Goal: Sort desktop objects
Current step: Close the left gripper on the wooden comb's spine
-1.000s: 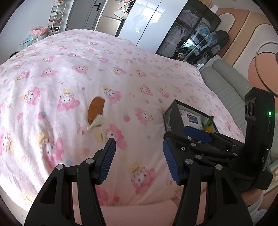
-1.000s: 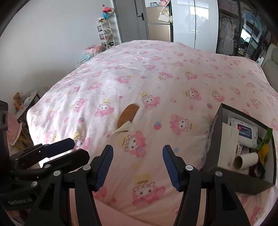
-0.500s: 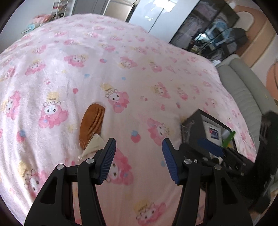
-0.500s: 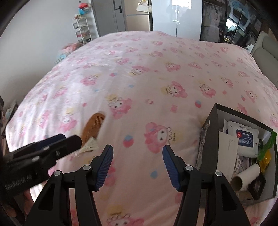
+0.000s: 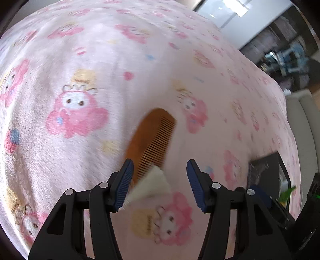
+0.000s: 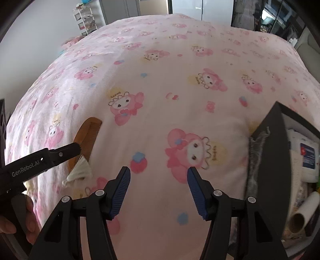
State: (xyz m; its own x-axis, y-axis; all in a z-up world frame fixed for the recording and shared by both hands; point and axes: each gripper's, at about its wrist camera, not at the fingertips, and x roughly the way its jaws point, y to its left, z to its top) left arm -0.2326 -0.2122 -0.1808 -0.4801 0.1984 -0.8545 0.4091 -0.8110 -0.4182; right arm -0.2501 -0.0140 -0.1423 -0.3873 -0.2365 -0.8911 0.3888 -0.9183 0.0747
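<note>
Here, a wooden comb (image 5: 152, 140) lies flat on a pink blanket (image 5: 100, 60), amber-brown, with a rounded spine and fine teeth along one long edge. A cream tassel (image 5: 152, 186) fans out from its near end. In the left wrist view the near end of the comb and the tassel sit in the gap of the left gripper (image 5: 159, 178), beside the left-hand pad; the pads stand apart and I see no contact, so the claw is released (motion blur softens the edges). In the right wrist view the left gripper's tip (image 6: 77, 149) crosses over the comb's (image 6: 88, 132) lower half.

The right gripper (image 6: 159, 185) hangs over bare blanket, well to the right of the comb, its blue pads spread with nothing between them.

The blanket is plush, printed with pink cartoon animals, small hearts and blue dots, and covers a wide bed. At the right edge stands a black open box (image 6: 274, 152) holding a white packet (image 6: 308, 156) with a blue label and a cardboard roll (image 6: 304, 214). A person's fingers (image 6: 30, 208) wrap the left gripper's handle at lower left.

Beyond the bed: a white wall, a white shelf rack (image 6: 86, 18), grey cabinet doors, dark glass-fronted shelving at upper right.
</note>
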